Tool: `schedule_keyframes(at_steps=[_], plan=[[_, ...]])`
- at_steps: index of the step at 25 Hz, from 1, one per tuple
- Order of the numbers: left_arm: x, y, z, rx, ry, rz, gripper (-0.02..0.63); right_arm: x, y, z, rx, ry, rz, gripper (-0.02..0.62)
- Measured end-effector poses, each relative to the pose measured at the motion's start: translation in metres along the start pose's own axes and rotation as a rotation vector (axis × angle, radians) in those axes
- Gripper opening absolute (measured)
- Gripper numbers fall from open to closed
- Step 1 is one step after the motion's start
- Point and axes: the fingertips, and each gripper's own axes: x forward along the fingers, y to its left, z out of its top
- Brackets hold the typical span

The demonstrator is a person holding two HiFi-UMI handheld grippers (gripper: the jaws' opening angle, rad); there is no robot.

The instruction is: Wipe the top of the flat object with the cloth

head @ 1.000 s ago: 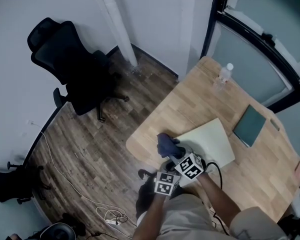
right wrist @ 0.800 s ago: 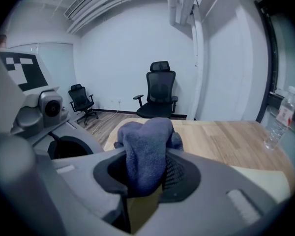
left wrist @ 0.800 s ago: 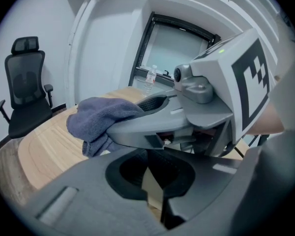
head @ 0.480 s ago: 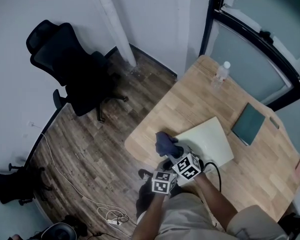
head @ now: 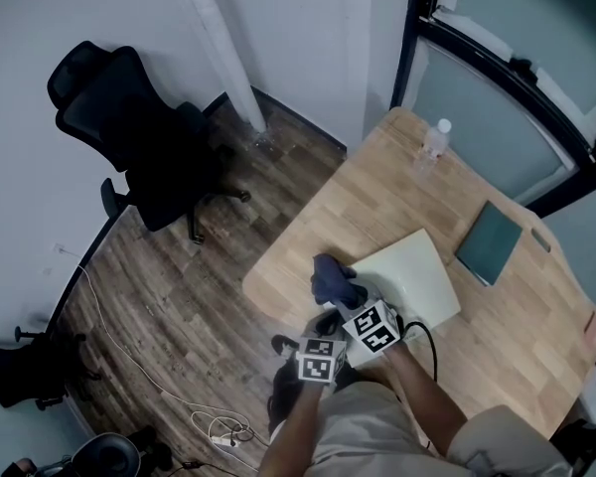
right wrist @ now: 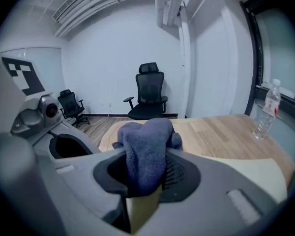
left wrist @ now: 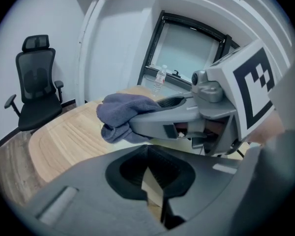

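A flat cream board [head: 417, 274] lies on the wooden table [head: 377, 197] near its front-left edge. My right gripper [head: 343, 298] is shut on a bunched dark blue cloth [head: 331, 280] at the board's near-left corner. In the right gripper view the cloth [right wrist: 146, 149] bulges up out of the jaws, with the board [right wrist: 255, 173] to the right. My left gripper [head: 325, 328] sits just beside the right one, jaws together and holding nothing. The left gripper view shows the cloth [left wrist: 119, 114] from the side in the right gripper's fingers [left wrist: 162, 119].
A dark green book [head: 489, 243] lies to the right of the board, and a clear water bottle [head: 434, 139] stands at the table's far corner. A black office chair [head: 129, 127] stands on the wood floor to the left. Cables [head: 219, 425] trail on the floor near my feet.
Almost nothing: both grippers stay at the board's near-left corner with the cloth still held. The head view has shifted slightly.
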Motion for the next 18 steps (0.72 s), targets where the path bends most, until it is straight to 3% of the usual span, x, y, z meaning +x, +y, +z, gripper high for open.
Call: schedule_keyframes(at_steps=[4, 10, 18], plan=[[-0.002, 0.0, 0.001, 0.022, 0.006, 0.015, 0.006, -0.004, -0.006, -0.004, -0.002, 0.023, -0.009, 0.124], [-0.004, 0.001, 0.002, 0.033, 0.009, 0.021, 0.006, -0.025, -0.046, -0.016, -0.042, 0.073, -0.099, 0.124], [0.001, -0.002, -0.005, 0.017, 0.003, 0.012, 0.006, -0.056, -0.11, -0.04, 0.039, 0.091, -0.184, 0.124]])
